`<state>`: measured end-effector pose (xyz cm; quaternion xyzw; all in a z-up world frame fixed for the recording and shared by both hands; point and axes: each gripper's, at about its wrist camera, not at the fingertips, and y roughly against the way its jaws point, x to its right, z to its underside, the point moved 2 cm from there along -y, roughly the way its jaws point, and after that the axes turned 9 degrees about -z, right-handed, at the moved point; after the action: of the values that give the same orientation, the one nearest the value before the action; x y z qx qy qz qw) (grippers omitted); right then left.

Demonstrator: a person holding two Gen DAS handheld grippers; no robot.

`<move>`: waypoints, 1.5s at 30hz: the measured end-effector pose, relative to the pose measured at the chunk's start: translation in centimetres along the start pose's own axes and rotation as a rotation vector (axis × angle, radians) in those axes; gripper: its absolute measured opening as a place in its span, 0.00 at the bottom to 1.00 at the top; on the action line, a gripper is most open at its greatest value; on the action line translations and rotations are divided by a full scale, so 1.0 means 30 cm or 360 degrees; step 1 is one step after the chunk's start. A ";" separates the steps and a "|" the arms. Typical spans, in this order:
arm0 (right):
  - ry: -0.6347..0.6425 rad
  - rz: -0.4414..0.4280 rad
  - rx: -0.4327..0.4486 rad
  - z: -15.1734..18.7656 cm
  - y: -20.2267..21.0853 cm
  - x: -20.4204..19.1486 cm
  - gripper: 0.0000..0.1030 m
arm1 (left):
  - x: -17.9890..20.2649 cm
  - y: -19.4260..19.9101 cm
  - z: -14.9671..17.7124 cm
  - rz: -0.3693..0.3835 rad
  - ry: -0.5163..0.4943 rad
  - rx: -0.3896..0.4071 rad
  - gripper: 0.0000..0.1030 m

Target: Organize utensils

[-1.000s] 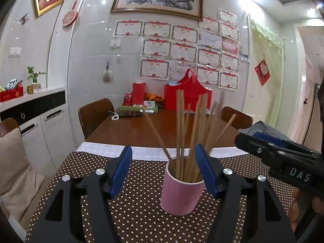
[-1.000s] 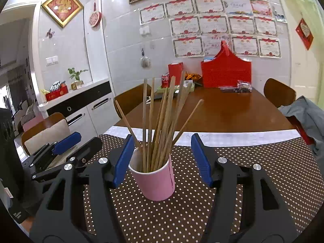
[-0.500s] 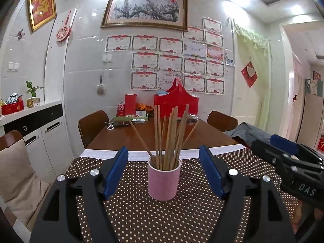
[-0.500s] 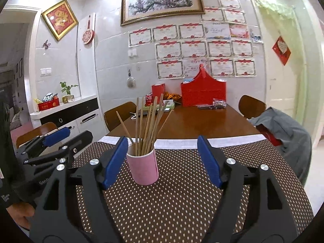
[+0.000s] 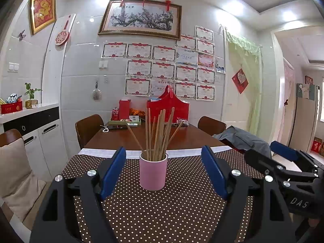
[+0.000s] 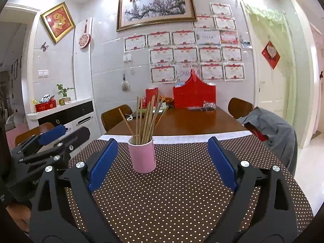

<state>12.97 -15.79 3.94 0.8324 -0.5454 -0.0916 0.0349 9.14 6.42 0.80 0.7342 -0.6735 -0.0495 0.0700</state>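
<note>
A pink cup (image 5: 153, 172) stands upright on the brown polka-dot tablecloth (image 5: 162, 212), holding several wooden chopsticks (image 5: 158, 135). It also shows in the right wrist view (image 6: 142, 155), with the chopsticks (image 6: 145, 121) fanned out of it. My left gripper (image 5: 164, 174) is open and empty, pulled back a little short of the cup. My right gripper (image 6: 162, 162) is open and empty, also short of the cup. The right gripper shows at the right edge of the left wrist view (image 5: 287, 168); the left gripper shows at the left of the right wrist view (image 6: 50, 141).
Beyond the tablecloth lies bare wooden table (image 5: 182, 137) with a red box (image 5: 168, 109), a tray and small items at the far end. Chairs (image 5: 88, 125) stand around; one holds a grey jacket (image 5: 243, 139). A white cabinet (image 5: 30, 133) is on the left.
Both grippers have drawn back from the cup, which now looks smaller and farther. The jaws stay open. The cup and chopsticks have not moved.
</note>
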 end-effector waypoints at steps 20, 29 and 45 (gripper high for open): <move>0.0035 0.0133 0.0036 0.014 0.040 -0.019 0.93 | -0.006 0.055 0.006 -0.0020 0.0014 0.0094 0.77; 0.0032 0.0133 0.0025 0.016 0.048 -0.012 0.93 | -0.005 0.062 0.003 -0.0030 -0.0007 0.0109 0.77; 0.0027 0.0133 0.0005 0.029 0.042 0.003 0.94 | -0.010 0.052 0.004 -0.0029 -0.0009 0.0096 0.77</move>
<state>11.70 -16.36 3.28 0.8097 -0.5795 -0.0822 0.0420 7.55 6.58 0.94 0.7418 -0.6683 -0.0319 0.0454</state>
